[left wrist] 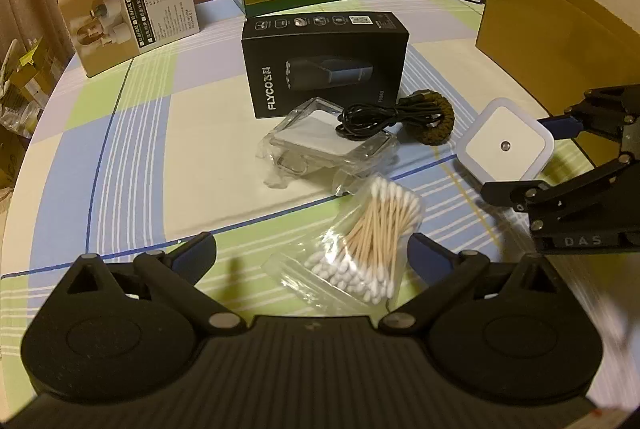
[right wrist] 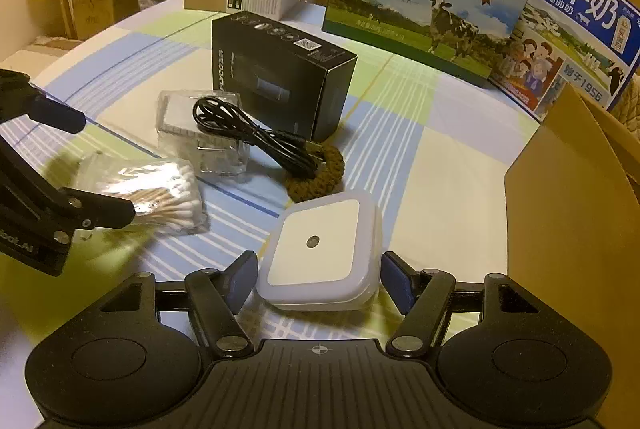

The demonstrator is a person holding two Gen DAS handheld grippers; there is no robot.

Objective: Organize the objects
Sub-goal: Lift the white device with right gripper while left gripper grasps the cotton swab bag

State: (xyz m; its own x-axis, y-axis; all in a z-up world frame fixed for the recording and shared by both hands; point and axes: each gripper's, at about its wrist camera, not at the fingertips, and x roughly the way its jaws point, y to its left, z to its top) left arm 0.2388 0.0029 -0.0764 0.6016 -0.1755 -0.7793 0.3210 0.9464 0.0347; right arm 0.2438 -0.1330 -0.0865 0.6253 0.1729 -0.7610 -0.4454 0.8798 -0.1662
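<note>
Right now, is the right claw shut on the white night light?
No, open: the right claw straddles the white night light, with gaps visible beside both pads.

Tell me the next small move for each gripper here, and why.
Probably close both. The open right gripper already straddles the white night light, and the open left gripper has the bag of cotton swabs between its fingers. Neither is gripped yet, and the cardboard box stands near the right.

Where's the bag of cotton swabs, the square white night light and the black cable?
clear bag of wooden cotton swabs (left wrist: 370, 249), left wrist view, sticks
square white night light (right wrist: 316, 245), right wrist view, front face
coiled black cable (right wrist: 248, 133), right wrist view, middle strand
</note>
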